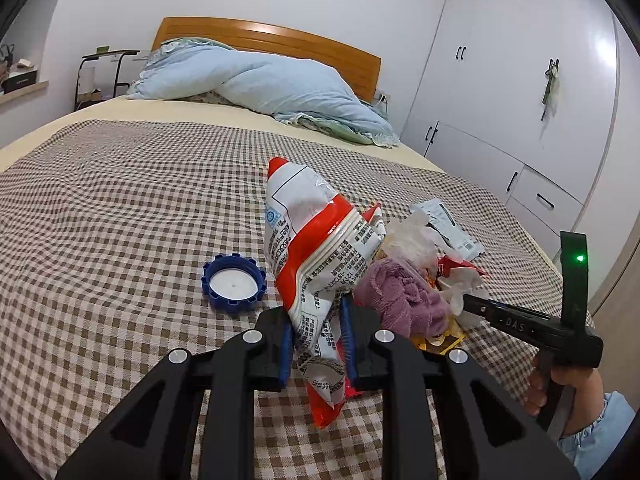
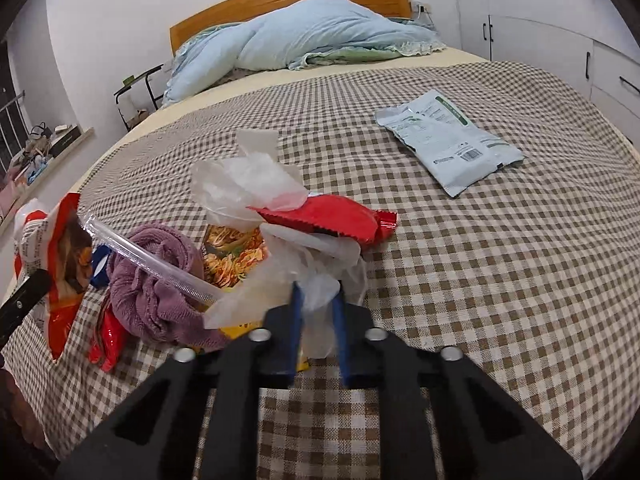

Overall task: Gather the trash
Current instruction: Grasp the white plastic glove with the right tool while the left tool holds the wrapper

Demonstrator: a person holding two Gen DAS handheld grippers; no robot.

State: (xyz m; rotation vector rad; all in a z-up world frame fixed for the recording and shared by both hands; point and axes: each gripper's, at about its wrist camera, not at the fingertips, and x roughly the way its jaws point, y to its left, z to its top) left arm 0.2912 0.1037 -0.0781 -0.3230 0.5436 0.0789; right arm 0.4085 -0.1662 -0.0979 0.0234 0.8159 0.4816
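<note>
Red-and-white wrapper clamped in the left gripper, clear plastic pinched by the right gripper's jaws; next, lifting both off the bed.

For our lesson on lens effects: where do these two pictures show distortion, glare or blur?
Left wrist view: the wardrobe bows and carries a bright glare spot, corners dark. Right wrist view: the checked bedspread bulges like a dome, and the gripper on the plastic bag looks soft.
</note>
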